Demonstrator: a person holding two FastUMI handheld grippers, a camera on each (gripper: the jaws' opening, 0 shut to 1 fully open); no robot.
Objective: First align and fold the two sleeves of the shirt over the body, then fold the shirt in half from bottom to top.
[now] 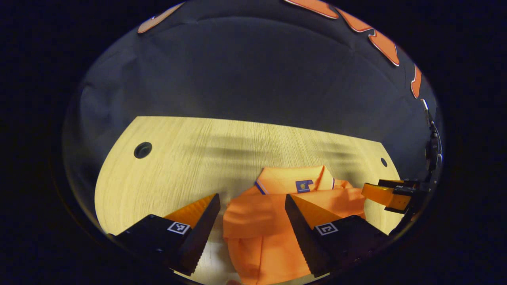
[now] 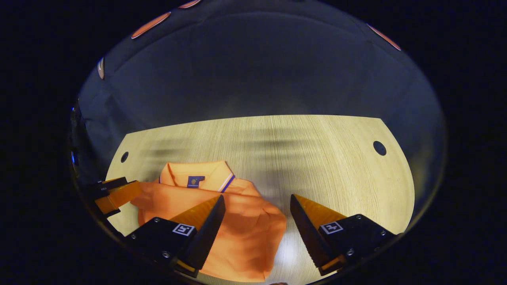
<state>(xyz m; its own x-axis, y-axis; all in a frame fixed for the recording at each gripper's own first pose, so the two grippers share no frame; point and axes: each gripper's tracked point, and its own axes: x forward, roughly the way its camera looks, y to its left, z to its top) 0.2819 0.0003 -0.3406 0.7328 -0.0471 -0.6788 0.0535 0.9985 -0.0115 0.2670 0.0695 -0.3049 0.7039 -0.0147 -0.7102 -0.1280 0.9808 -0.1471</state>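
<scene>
Light wood-grain table (image 1: 190, 158), rounded corners, faint dark smears of shadow across far half. Round cable hole (image 1: 142, 150) near one far corner, smaller-looking second hole (image 1: 384, 162) at opp. corner. Same table (image 2: 317, 158) in right gripper view, holes at (image 2: 379, 148) and (image 2: 124, 156). Black cloth wall (image 1: 253, 79) behind, creased.

No words or numbers can be read. The shirt (image 1: 273, 221) has a small blue tag (image 1: 304, 185) inside its collar, too tiny to read. Each claw finger carries a black-and-white square marker (image 1: 178, 227).
</scene>
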